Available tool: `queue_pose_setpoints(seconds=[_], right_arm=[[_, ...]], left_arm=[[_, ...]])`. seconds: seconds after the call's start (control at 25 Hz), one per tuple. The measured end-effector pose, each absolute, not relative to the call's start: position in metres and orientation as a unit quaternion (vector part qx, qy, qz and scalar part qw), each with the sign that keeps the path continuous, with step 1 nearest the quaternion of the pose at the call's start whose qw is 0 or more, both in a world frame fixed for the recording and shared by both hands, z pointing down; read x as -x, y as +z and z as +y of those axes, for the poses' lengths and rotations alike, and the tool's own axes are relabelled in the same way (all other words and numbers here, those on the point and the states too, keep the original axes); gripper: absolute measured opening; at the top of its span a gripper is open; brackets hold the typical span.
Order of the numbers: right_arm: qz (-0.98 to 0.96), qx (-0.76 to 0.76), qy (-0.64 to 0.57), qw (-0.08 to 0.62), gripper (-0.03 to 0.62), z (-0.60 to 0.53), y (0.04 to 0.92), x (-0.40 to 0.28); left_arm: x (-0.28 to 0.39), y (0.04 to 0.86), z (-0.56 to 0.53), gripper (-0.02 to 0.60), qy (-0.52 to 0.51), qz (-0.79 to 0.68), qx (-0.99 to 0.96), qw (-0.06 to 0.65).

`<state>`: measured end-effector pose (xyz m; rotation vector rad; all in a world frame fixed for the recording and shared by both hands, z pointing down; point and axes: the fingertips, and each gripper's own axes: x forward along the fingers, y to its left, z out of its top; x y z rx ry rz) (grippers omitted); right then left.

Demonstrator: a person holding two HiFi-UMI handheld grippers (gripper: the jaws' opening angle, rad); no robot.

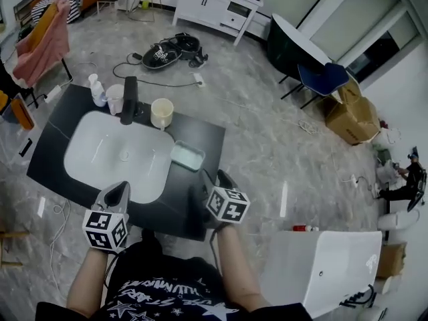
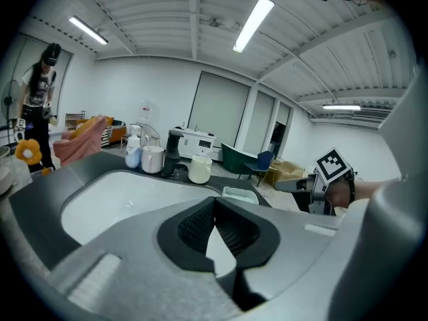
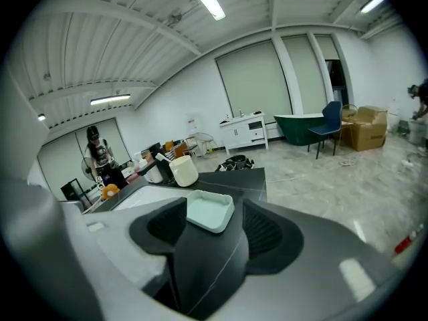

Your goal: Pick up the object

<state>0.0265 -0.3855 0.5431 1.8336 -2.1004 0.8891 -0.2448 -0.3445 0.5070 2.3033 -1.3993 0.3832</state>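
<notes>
A pale green shallow tray lies on the black counter, just right of the white basin. My right gripper hovers near the counter's front edge, a little short of the tray, jaws open. In the right gripper view the tray shows between the two spread pads of the right gripper, further out than the tips. My left gripper hangs over the basin's front rim. Its pads meet in the left gripper view, where the left gripper is shut on nothing. The right gripper shows there at the right.
At the basin's back stand a black faucet, a cream cup, a white cup and a bottle. A white seat is at the lower right. A person stands beyond the counter's left.
</notes>
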Motion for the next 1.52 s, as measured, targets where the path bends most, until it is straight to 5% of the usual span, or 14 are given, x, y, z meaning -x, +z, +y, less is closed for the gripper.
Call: queue_pose_setpoints(seconds=[0.2,0.56,0.96,1.2,1.52], right_arm=[[-0.677,-0.652,0.319,0.123,0.265,-0.408,0.565,-0.021],[-0.615,-0.693,0.337,0.167,0.140,-0.437,0.596,-0.020],[-0.575,-0.703,0.365,0.204,0.100,-0.446,0.631,-0.027],[-0.553,-0.714,0.367,0.223,0.025,-0.445,0.635,-0.035],[-0.566,-0.716,0.350,0.213,0.011,-0.456,0.619,-0.033]], left_arm=[[0.240,0.522,-0.380,0.008,0.153,-0.465,-0.846,0.213],[0.230,0.549,-0.413,0.008,0.185,-0.402,-0.866,0.235],[0.224,0.568,-0.429,0.008,0.196,-0.379,-0.868,0.252],[0.224,0.573,-0.430,0.008,0.198,-0.379,-0.864,0.264],[0.233,0.571,-0.427,0.008,0.189,-0.398,-0.858,0.264]])
